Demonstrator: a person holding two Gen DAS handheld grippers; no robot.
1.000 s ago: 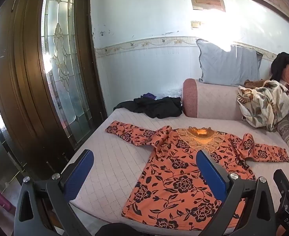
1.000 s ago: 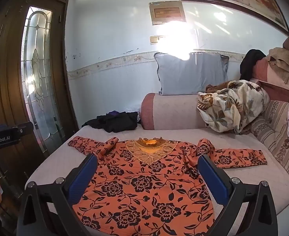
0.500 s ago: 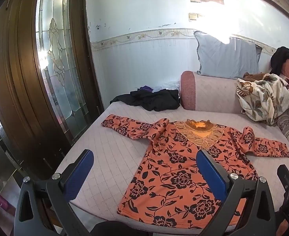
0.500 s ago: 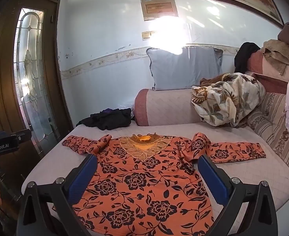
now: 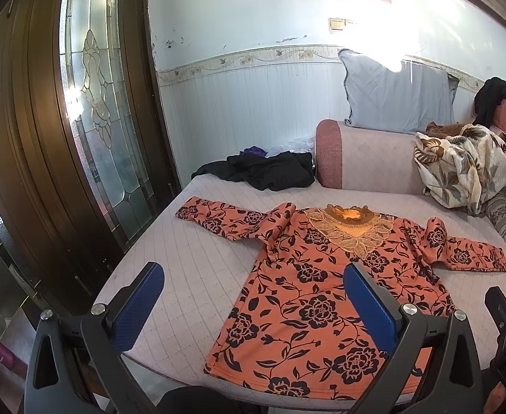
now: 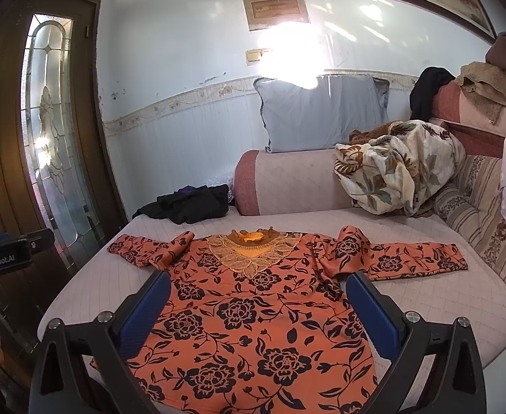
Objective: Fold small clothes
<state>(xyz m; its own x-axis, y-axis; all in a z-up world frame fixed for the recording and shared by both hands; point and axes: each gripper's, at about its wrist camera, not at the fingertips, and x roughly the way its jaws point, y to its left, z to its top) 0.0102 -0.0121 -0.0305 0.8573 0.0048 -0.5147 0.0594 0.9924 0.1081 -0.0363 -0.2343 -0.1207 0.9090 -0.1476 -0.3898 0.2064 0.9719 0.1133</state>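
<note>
1. One orange top [image 5: 325, 289] lies flat on the bed [image 5: 191, 262], neck far, both sleeves spread.
2. Your left gripper [image 5: 253, 307] gapes wide, empty, near the hem's left.
3. Your right gripper [image 6: 258, 310] gapes wide, empty, over the top.
4. One black heap [image 5: 270, 172] sits far left; one pillow [image 6: 322, 114], one floral blanket [image 6: 397, 169] far right.

The blouse [image 6: 253, 327] is soft matt cloth with a lace yoke [image 6: 253, 252]. The bed cover [image 5: 191, 269] is quilted matt fabric. The door [image 5: 29, 138] is dark glossy wood with frosted leaded glass [image 5: 94, 103]. Gripper pads [image 6: 146, 314] look ribbed blue rubber.
</note>
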